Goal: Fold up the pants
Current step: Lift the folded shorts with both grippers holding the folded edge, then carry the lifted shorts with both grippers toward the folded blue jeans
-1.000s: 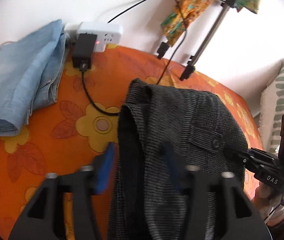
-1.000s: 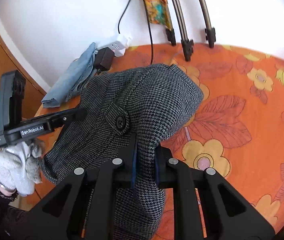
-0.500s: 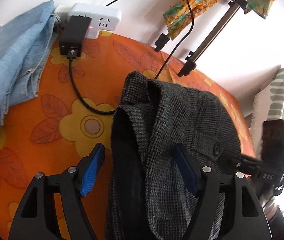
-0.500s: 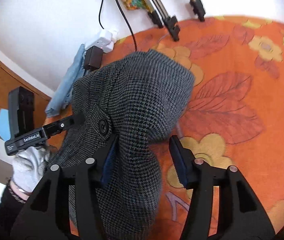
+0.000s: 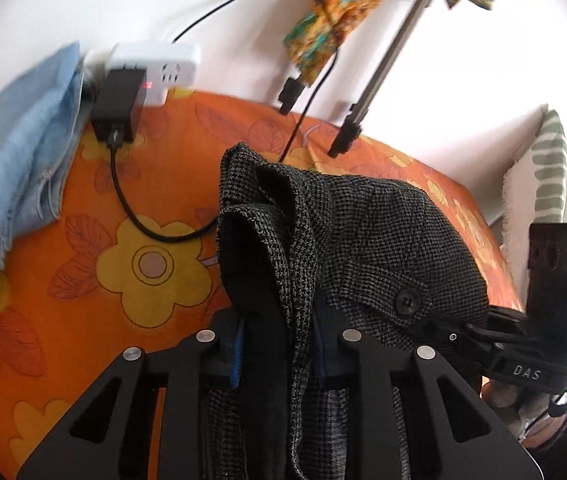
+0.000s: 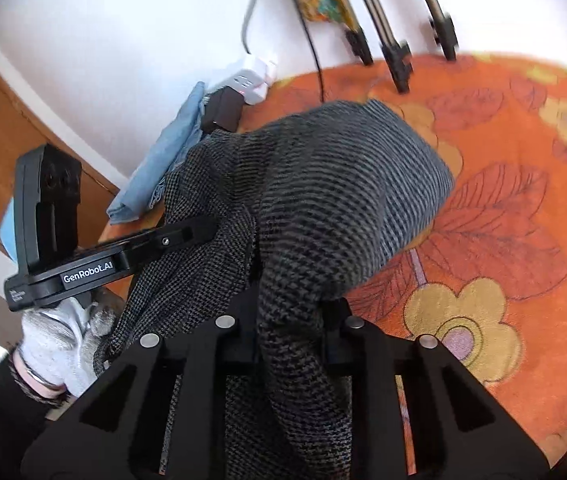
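Left gripper (image 5: pixel 279 344) and right gripper (image 6: pixel 289 334): each has just been closing and now pinches a fold of the grey houndstooth pants (image 5: pixel 363 240) between its pads. In the left wrist view the cloth stands up as a thick ridge between the blue-padded fingers (image 5: pixel 236 354); in the right wrist view a rounded roll of the same cloth runs down between the black fingers (image 6: pixel 243 344).

Orange flowered bedspread (image 5: pixel 83 280): carries everything. The pants lie bunched near its middle, their far end reaching toward the wall-side edge, with a buttoned pocket flap (image 5: pixel 405 302) on the side nearer the right gripper.

Folded light-blue denim (image 5: pixel 7 168): lies at the left part of the wall-side edge, well apart from the pants.

Striped cushion (image 5: pixel 543 176): stands beyond the right edge of the bedspread.

Tripod legs (image 6: pixel 395 60): their feet rest on the bedspread along the wall-side edge, beyond the pants; a patterned cloth (image 5: pixel 335 12) hangs among them.

White power strip (image 5: pixel 159 68): sits at the wall-side edge just beside the denim, with a black adapter (image 5: pixel 117 104) plugged in; its cable (image 5: pixel 131 208) curves over the bedspread to the near side of the pants.

Gloved hand (image 6: pixel 59 344): holds the left gripper's handle.
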`<state>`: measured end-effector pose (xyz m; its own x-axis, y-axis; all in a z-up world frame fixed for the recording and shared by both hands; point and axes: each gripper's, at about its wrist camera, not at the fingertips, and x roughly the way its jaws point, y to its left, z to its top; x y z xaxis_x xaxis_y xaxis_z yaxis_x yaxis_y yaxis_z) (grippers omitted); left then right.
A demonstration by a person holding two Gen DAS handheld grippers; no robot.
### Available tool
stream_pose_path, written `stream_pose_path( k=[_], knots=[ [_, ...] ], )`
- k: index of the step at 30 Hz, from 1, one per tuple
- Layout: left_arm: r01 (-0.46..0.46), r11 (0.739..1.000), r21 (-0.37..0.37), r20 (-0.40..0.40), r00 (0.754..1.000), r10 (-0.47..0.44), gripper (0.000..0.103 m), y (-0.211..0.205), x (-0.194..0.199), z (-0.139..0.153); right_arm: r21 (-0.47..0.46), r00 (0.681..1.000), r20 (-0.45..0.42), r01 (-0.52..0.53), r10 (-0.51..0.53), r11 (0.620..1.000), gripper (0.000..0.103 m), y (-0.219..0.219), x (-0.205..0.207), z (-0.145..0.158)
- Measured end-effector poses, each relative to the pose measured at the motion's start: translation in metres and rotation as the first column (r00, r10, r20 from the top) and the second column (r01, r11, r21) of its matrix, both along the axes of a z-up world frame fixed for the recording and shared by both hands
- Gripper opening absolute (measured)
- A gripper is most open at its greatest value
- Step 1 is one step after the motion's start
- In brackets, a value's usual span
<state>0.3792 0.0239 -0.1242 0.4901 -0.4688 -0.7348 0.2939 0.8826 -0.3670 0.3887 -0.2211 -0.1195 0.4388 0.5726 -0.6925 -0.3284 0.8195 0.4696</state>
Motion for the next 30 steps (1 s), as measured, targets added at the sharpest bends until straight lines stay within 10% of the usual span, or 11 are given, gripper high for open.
stream_pose_path(
  k=[30],
  knots=[
    [-0.080,0.993,0.083,0.372,0.927,0.044,0.019,0.031,-0.118,0.133,-0.138,0.919,0.387,-0.028,0.079,0.990,0.019,0.068,-0.122,0.159]
  ],
)
